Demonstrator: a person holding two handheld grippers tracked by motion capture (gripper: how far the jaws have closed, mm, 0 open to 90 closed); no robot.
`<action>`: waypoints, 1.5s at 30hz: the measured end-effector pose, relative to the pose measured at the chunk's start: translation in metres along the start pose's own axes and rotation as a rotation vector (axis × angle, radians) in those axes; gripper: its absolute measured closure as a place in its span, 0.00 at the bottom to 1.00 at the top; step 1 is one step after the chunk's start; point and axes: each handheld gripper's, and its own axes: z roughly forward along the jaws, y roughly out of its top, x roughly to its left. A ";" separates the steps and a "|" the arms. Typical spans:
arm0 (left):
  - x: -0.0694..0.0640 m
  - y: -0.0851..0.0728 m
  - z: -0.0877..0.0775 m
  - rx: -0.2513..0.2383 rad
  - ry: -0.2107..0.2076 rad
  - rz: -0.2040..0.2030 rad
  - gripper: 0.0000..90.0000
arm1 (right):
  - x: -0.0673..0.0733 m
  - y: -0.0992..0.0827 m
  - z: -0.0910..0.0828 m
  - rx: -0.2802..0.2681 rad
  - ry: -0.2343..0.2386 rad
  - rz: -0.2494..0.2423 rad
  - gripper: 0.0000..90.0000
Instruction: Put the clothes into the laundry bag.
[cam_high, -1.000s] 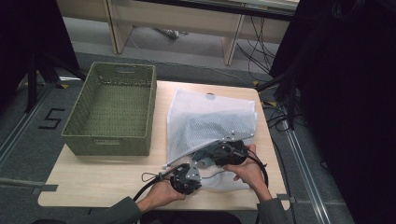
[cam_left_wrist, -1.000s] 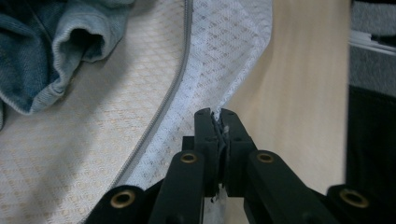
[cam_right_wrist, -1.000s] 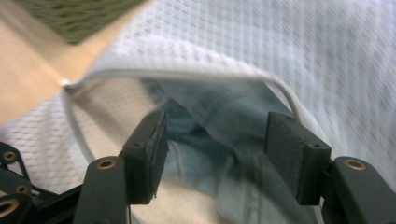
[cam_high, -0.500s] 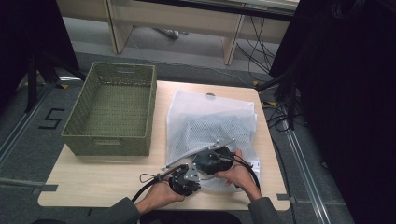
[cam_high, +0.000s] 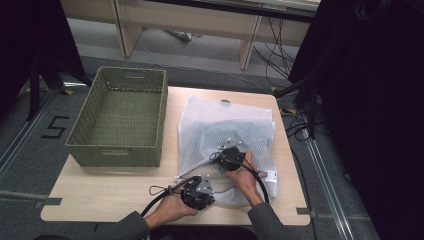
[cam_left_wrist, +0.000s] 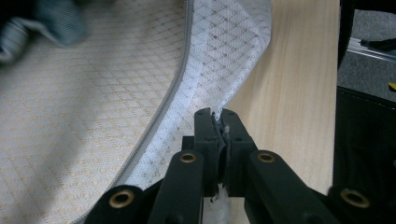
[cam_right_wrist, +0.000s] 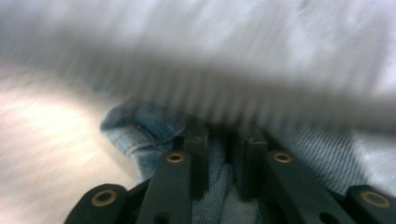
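**Pulling the denim out of the mesh bag**

The left gripper (cam_left_wrist: 218, 122) has its jaws clamped tight on the edge of the white mesh laundry bag (cam_left_wrist: 93, 93), a pinch of netting squeezed between the pads; the grey zipper (cam_left_wrist: 175, 88) curves away just to the left of the jaws, and bare wooden table (cam_left_wrist: 294, 84) lies to their right. The right gripper (cam_right_wrist: 224, 140) sits at the bag's mouth, its jaws having just been closing, now nearly together with a fold of blue denim garment (cam_right_wrist: 140, 126) between them; the blur leaves it uncertain how firmly the pads bite. The mesh hangs above and beyond those jaws.

In the high view, the left gripper (cam_high: 199, 186) lies nearer the person, the right gripper (cam_high: 231, 157) just beyond it over the bag (cam_high: 225, 117), with the green basket (cam_high: 120, 117) well off to the left.

The step probably goes best if the left jaws anchor the bag edge while the right draws the denim straight out through the opening, without snagging netting.
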 end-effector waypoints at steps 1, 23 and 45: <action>0.001 0.000 0.000 -0.002 -0.003 0.009 0.95 | -0.005 0.003 0.005 -0.007 -0.021 -0.002 0.89; -0.002 0.008 -0.020 -0.002 -0.023 -0.043 0.48 | -0.027 -0.012 -0.100 -0.244 0.176 0.079 0.38; 0.033 -0.024 -0.100 -0.034 0.121 -0.177 0.32 | -0.039 0.000 -0.060 -0.183 0.003 -0.078 0.98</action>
